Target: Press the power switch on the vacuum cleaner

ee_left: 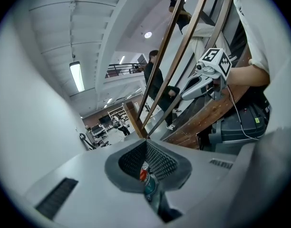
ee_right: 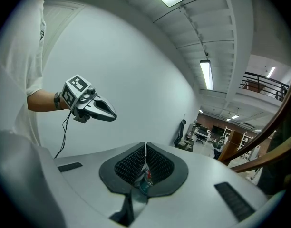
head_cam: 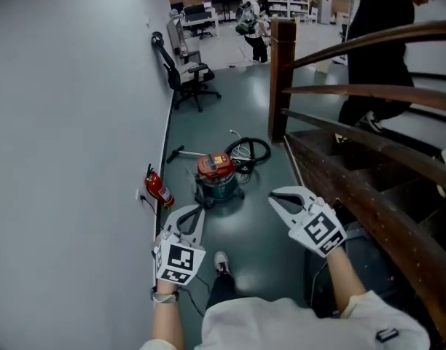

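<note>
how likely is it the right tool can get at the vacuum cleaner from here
Probably yes, after a step closer: the right tool, shut and empty, hangs short of the vacuum cleaner, and only bare floor lies between them.

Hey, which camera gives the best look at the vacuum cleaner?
The head view: the vacuum cleaner stands whole on the floor, red top and hose visible. The left and right gripper views show only a red-and-teal sliver of it behind their closed jaws.

Gloss against matt
Vacuum cleaner [head_cam: 216,168] lid glossy red plastic; stair rail [head_cam: 376,91] varnished wood; floor [head_cam: 259,246] smooth, sheeny; wall [head_cam: 70,122] matt.
</note>
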